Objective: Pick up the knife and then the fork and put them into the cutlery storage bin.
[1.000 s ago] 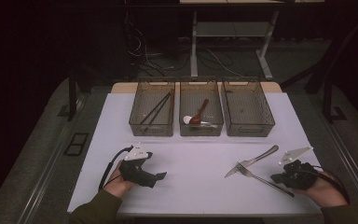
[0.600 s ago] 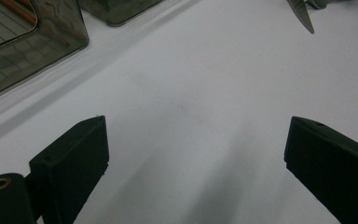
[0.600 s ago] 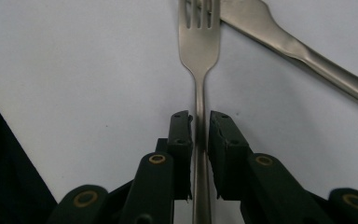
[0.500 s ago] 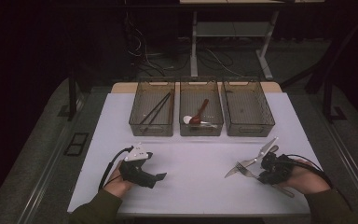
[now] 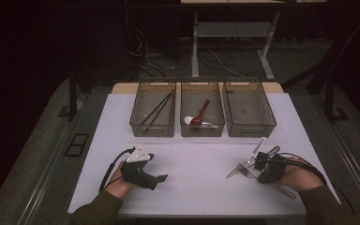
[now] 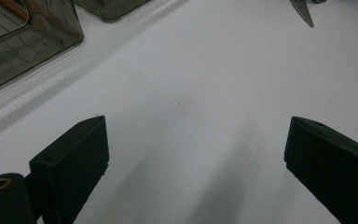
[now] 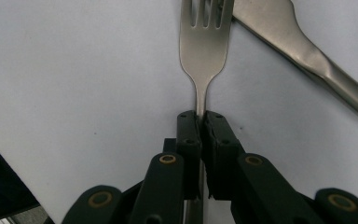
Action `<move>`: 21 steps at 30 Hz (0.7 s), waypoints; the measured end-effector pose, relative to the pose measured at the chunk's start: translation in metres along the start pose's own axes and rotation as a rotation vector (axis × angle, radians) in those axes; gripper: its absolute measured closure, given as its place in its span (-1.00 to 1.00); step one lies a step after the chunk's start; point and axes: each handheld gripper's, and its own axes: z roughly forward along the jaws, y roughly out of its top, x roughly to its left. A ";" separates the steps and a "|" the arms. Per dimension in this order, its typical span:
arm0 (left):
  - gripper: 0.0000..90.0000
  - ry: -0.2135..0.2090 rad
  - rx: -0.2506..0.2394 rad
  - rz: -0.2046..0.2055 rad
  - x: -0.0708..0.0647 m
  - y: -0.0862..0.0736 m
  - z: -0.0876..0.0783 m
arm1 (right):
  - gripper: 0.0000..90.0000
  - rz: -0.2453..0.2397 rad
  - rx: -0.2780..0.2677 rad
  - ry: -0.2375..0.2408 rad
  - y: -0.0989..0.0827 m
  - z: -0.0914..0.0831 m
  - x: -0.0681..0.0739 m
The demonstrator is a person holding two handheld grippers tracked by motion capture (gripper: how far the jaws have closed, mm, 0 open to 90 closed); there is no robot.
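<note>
- Near the table's (image 5: 192,187) front right corner, your right gripper (image 7: 199,116) has just been closing and now pinches the fork (image 7: 204,42) by its neck, tines pointing away from you.
- A knife (image 7: 307,51) lies just beside the fork, crossing behind its tines.
- Near the front left edge, your left gripper (image 6: 196,154) rests with jaws spread wide over bare surface, holding nothing.

Brushed-metal fork (image 7: 204,46) – matt white table (image 7: 74,70) – smoky plastic trays (image 5: 202,110)
</note>
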 end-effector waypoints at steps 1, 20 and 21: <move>-0.88 -0.001 0.000 0.001 0.000 0.000 0.000 | 0.88 0.000 -0.003 0.000 0.000 0.000 0.000; -0.87 -0.022 -0.034 -0.005 0.001 0.000 -0.002 | 0.88 0.144 -0.306 -0.004 -0.016 -0.024 -0.017; -0.87 -0.024 -0.038 -0.004 0.001 0.000 -0.002 | 0.88 0.154 -0.328 -0.008 -0.017 -0.025 -0.019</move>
